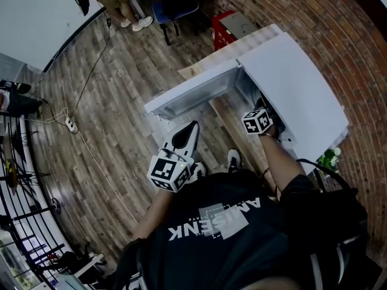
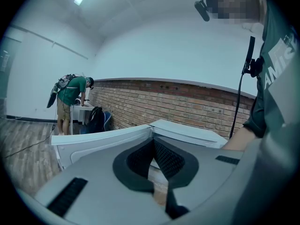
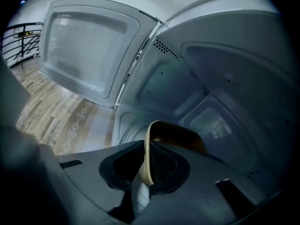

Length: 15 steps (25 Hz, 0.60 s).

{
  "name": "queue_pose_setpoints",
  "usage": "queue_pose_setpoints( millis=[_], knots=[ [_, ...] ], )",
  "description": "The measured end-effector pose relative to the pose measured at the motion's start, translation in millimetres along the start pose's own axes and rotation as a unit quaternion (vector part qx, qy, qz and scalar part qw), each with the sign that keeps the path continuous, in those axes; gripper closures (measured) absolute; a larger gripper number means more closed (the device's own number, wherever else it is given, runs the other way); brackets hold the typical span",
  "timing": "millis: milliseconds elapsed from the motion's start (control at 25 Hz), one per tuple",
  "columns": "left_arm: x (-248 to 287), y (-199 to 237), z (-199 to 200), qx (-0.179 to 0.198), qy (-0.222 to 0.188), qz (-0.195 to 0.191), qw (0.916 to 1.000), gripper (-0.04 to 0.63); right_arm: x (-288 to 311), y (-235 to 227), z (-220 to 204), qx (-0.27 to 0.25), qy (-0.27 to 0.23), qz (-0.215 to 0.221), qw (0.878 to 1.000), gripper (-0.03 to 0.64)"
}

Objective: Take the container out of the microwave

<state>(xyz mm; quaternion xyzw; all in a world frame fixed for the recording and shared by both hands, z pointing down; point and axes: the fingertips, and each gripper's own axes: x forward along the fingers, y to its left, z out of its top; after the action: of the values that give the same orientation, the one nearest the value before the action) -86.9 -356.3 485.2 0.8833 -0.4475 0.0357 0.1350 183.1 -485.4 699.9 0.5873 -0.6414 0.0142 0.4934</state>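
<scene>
A white microwave (image 1: 302,83) stands with its door (image 1: 193,92) swung open. In the right gripper view a tan container (image 3: 180,136) sits in the cavity, and my right gripper (image 3: 146,165) is shut on its near rim, with the rim's edge pinched between the pads. The head view shows only that gripper's marker cube (image 1: 257,121) at the cavity mouth; its jaws and the container are hidden there. My left gripper (image 1: 188,132) hangs in front of the open door, level, its jaws together and holding nothing. The left gripper (image 2: 153,146) looks over the door's top edge.
A brick wall (image 1: 290,11) runs behind the microwave. A red box (image 1: 222,30) and a blue chair (image 1: 175,8) stand beyond it. A person (image 2: 70,97) bends over a table far back. A cable and power strip (image 1: 71,124) lie on the wood floor; a railing (image 1: 18,180) is at left.
</scene>
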Motion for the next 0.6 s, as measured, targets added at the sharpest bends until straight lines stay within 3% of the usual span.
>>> queue_pose_setpoints(
  millis=[600],
  knots=[
    [-22.7,10.6,9.8,0.008,-0.017,-0.036,0.9992,0.584,-42.5,41.3,15.1,0.037,-0.023,0.062,0.997,0.565]
  ],
)
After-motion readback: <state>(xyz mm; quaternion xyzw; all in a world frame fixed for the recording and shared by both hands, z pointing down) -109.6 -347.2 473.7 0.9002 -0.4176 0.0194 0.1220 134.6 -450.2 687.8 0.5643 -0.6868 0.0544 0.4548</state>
